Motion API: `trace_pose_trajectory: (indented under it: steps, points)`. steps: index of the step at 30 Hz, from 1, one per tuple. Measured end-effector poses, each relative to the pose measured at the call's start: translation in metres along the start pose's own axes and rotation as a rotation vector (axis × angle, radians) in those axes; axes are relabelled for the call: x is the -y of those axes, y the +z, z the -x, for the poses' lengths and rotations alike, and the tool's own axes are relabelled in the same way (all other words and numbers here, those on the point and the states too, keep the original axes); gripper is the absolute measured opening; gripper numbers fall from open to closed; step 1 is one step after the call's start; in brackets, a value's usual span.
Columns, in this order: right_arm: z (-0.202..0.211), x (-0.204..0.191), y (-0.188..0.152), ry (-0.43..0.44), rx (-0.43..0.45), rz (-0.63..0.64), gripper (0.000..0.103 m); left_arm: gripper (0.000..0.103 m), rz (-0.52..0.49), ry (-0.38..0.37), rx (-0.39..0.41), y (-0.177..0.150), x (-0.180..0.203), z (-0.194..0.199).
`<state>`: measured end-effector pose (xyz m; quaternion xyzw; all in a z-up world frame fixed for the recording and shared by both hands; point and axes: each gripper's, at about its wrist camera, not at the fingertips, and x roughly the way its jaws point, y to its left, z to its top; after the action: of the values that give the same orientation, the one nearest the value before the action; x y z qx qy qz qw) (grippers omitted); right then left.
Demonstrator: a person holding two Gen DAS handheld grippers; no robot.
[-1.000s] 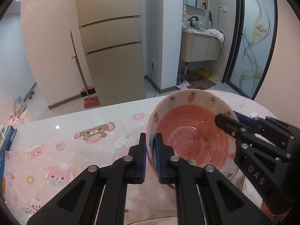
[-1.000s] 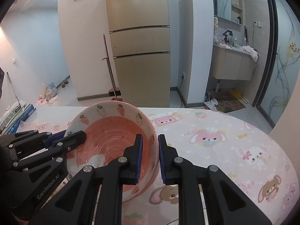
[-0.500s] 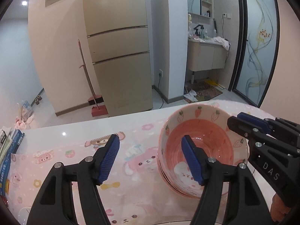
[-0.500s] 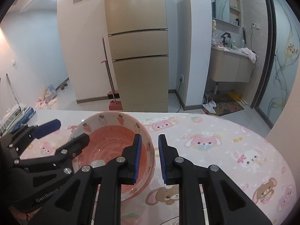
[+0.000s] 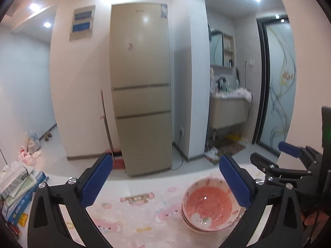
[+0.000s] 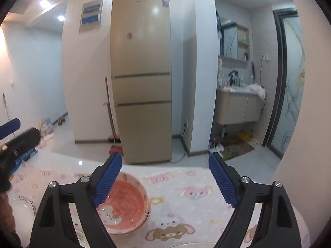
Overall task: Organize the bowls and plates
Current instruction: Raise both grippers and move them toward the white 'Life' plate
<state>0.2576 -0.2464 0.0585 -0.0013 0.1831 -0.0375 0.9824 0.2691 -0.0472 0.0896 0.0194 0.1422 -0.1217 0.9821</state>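
Observation:
A pink bowl with a strawberry rim [image 5: 209,206] sits on top of a short stack of bowls on the pink cartoon tablecloth; it also shows in the right wrist view [image 6: 126,206]. My left gripper [image 5: 165,183] is open and empty, raised above and behind the stack. My right gripper [image 6: 164,178] is open and empty, also lifted clear of the bowl. The right gripper shows at the right edge of the left wrist view [image 5: 289,161]. A white plate [image 6: 20,204] lies at the left, partly hidden.
A stack of books [image 5: 18,188] lies at the table's left end. The rim of another white plate [image 6: 192,245] shows at the bottom edge. Beyond the table stand a beige fridge [image 5: 142,103], a broom [image 6: 110,113] and a washbasin cabinet [image 6: 238,105].
Both grippers let go of the bowl's rim, first the left and then the right, opened wide and rose back. The bowl now rests on the stack.

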Motion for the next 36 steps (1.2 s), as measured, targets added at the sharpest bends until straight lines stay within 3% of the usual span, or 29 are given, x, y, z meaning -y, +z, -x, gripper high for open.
trace_pose_trajectory:
  steps: [3,5,9,14,18,22,31,36]
  points:
    - [0.026,0.003,0.014,0.019,0.060,-0.009,0.093,0.103,0.031,-0.023,0.071,0.018,-0.011,0.031]
    - [0.043,0.005,0.022,0.039,0.099,-0.029,0.103,0.103,0.041,-0.005,0.122,0.026,-0.017,0.052]
    - [0.081,0.005,0.035,0.070,0.193,-0.058,0.103,0.103,0.055,0.047,0.217,0.040,-0.034,0.101]
    - [0.121,-0.004,0.044,0.115,0.271,-0.088,0.103,0.103,0.040,0.077,0.240,0.039,-0.057,0.148]
    - [0.159,-0.027,0.045,0.089,0.324,-0.050,0.103,0.103,0.057,0.115,0.228,0.023,-0.079,0.179]
    - [0.192,-0.058,0.047,0.154,0.358,-0.014,0.103,0.103,0.063,0.178,0.237,0.005,-0.098,0.207]
    - [0.206,-0.122,0.049,0.250,0.319,0.023,0.103,0.103,0.087,0.265,0.237,-0.035,-0.126,0.233]
    - [0.186,-0.154,0.040,0.354,0.212,-0.020,0.103,0.103,0.186,0.283,0.178,-0.068,-0.155,0.229]
